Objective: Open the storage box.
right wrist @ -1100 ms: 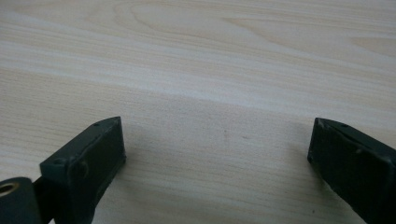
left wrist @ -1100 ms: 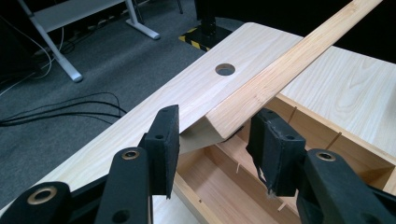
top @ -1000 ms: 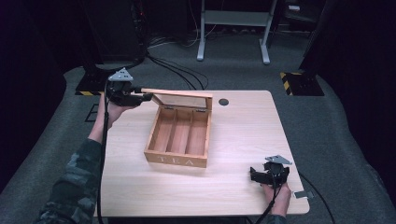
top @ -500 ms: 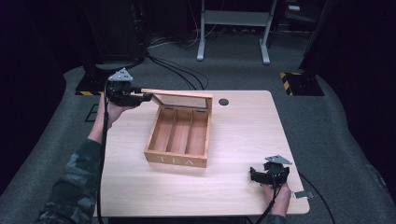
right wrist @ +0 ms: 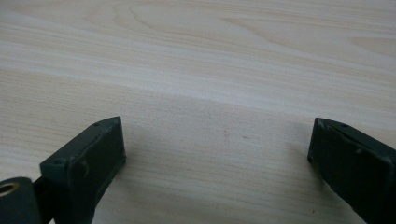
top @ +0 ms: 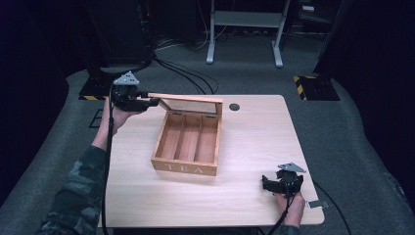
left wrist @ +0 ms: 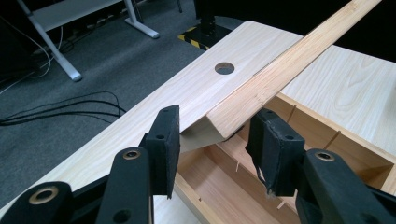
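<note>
1. Lid-opening in hand, by the look of it: left gripper (top: 147,103) at the free corner of the lid (top: 186,100), jaws apart on either side of the frame corner, one pad touching or nearly so; no firm clamp visible in the left gripper view (left wrist: 212,140).
2. Box (top: 188,142) near the middle of the table (top: 254,132), hinge side toward 12 o'clock, "TEA" front toward 6 o'clock; lid up and roughly level, hanging above the 12 o'clock wall.
3. Best handled by closing squarely on the frame edge before any further swing, or by pushing from under the corner with one pad; following the hinge arc rather than pulling straight, to avoid dragging the box.
4. Slow travel toward 12 o'clock advisable: light box, likely to slide or tip on a smooth top with nothing bracing it.
5. Right gripper (top: 283,183) resting low at 5 o'clock, well apart from the box, jaws wide with bare tabletop between them (right wrist: 215,140); available for steadying the front wall if the box creeps.
6. Materials: pale unfinished wood, square-cut lid frame with a clear pane inside; three long compartments split by thin slats, all empty.
7. Table: light wood-grain laminate, rounded corners, a round cable hole (top: 234,106) at 1 o'clock from the box.
8. Pads: black, blocky, matte.
</note>
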